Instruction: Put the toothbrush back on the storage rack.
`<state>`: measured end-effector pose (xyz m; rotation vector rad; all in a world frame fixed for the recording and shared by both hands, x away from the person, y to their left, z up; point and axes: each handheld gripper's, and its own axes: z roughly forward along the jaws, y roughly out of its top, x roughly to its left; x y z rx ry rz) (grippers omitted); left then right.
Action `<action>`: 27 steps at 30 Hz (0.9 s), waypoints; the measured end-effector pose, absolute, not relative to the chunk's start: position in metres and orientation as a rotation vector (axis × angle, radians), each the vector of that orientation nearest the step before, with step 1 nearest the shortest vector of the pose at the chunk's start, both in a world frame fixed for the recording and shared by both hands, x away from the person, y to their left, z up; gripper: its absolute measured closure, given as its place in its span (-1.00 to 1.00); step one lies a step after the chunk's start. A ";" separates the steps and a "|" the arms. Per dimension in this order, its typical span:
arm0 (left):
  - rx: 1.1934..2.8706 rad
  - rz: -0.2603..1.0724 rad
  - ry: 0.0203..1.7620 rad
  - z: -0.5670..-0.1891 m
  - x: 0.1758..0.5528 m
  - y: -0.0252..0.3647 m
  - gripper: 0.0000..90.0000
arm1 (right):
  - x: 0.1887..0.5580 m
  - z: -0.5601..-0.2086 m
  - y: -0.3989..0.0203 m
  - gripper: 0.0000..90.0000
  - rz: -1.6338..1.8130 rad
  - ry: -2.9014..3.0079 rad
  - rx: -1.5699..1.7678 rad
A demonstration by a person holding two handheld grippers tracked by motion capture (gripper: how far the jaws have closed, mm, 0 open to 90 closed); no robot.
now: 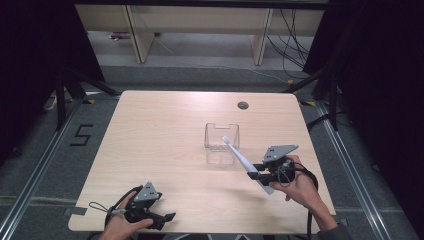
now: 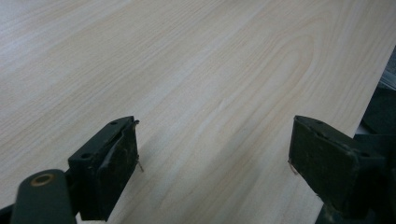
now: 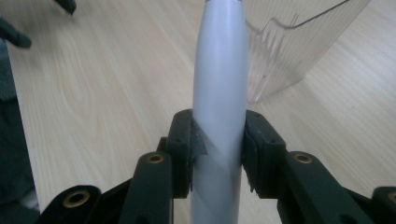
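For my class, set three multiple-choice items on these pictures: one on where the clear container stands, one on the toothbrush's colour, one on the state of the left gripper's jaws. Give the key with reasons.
1. Where does the clear container stand on the table?
A. right of the middle, near the toothbrush's head
B. at the near left corner
C. on the floor

2. What colour is the toothbrush?
A. red
B. white
C. black

3. How do the left gripper jaws stand?
A. shut on a cup
B. shut on the toothbrush
C. open, with nothing between them

Key: 1 A, the high view shows it there. 2 B, its handle is pale white in the right gripper. 3 C, bare wood shows between the jaws.
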<state>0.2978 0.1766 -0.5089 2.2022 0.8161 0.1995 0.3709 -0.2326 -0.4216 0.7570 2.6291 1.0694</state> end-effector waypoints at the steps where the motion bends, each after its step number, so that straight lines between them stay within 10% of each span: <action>1: 2.200 0.196 0.819 -0.509 0.298 0.176 -0.67 | 0.372 -0.421 -0.233 0.47 1.094 2.611 0.774; 27: 2.183 0.185 0.827 -0.509 0.296 0.176 -0.67 | 0.417 -0.380 -0.219 0.48 1.443 2.328 0.821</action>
